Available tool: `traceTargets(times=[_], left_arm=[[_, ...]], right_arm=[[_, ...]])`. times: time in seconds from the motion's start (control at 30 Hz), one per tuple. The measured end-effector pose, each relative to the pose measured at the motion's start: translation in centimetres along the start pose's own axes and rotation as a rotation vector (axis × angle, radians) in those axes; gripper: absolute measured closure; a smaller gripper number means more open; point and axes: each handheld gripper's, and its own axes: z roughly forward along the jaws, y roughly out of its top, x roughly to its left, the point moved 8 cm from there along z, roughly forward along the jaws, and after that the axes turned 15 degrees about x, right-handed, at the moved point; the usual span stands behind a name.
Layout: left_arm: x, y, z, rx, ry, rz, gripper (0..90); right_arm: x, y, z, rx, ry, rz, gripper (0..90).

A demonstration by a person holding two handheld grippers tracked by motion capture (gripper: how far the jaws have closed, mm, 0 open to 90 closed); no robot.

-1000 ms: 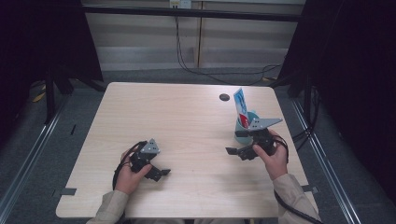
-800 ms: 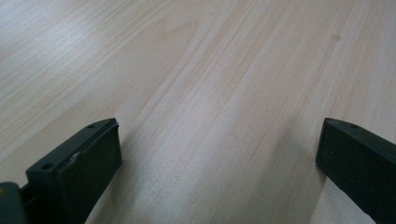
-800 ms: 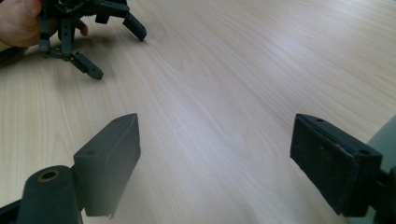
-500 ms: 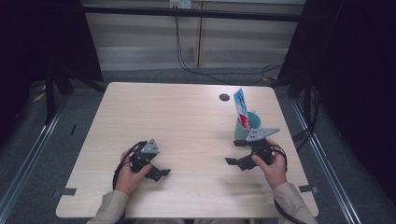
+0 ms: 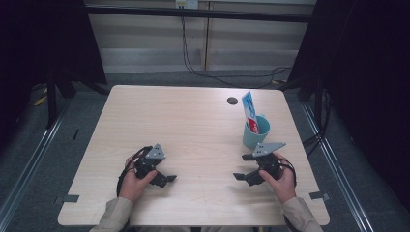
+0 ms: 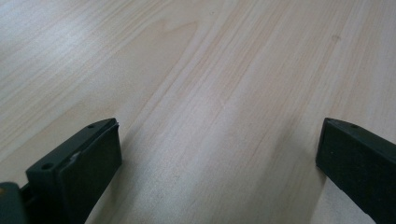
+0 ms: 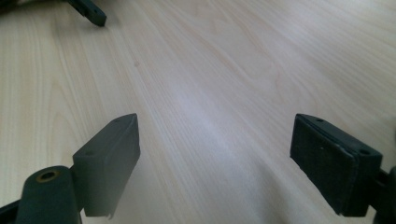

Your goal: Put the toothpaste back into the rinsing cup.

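A teal cup (image 5: 254, 136) stands at the right of the wooden table (image 5: 193, 125) with a blue, white and red toothpaste tube (image 5: 249, 109) upright inside it. My right gripper (image 5: 242, 167) rests on the table just in front of the cup, held by a hand, its jaws wide apart with nothing between them. In the right gripper view the gripper (image 7: 215, 149) faces bare wood. My left gripper (image 5: 166, 175) lies at the front left, also open and empty, and in its own view the gripper (image 6: 217, 154) spans bare tabletop.
A small dark round hole (image 5: 232, 100) sits near the table's far edge, behind the cup. The left gripper's jaw (image 7: 88, 10) shows at the top left of the right gripper view. Cables (image 5: 208, 72) run along the floor behind the table.
My right gripper has drawn back from the cup toward the table's front edge and come lower. The left gripper has stayed in place.
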Motion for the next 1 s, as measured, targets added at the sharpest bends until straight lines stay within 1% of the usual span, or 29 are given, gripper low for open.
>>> traceTargets(times=[0.03,0.1,0.27,0.43,0.53,0.67,0.73,0.8,0.9,1.0], left_arm=[[0.0,0.0,0.0,0.000,0.000,0.000,0.0],[0.0,0.0,0.0,0.000,0.000,0.000,0.0],[0.0,0.0,0.0,0.000,0.000,0.000,0.0],[0.0,0.0,0.0,0.000,0.000,0.000,0.0],[0.0,0.0,0.0,0.000,0.000,0.000,0.0],[0.0,0.0,0.0,0.000,0.000,0.000,0.0],[0.0,0.0,0.0,-0.001,-0.001,0.000,0.0],[0.0,0.0,0.0,-0.001,-0.001,0.000,0.0],[0.0,0.0,0.0,0.000,0.000,0.000,0.0],[0.0,0.0,0.0,-0.001,0.000,0.000,0.0]], right_arm=[[0.0,0.0,0.0,0.000,0.000,0.000,15.4],[0.1,-0.6,0.5,0.021,-0.010,-0.006,15.4],[0.3,-1.2,1.1,0.033,-0.021,-0.010,15.4],[0.5,-1.8,1.6,0.054,-0.032,-0.027,15.3],[0.5,-2.2,1.8,0.061,-0.041,-0.026,15.4],[0.5,-2.6,2.0,0.067,-0.043,-0.025,15.4],[0.5,-2.7,2.0,0.060,-0.057,-0.034,15.2],[0.5,-2.8,2.1,0.054,-0.058,-0.037,15.0],[0.5,-2.9,2.1,0.058,-0.070,-0.052,14.3],[0.5,-2.9,2.1,0.059,-0.072,-0.052,14.1]])
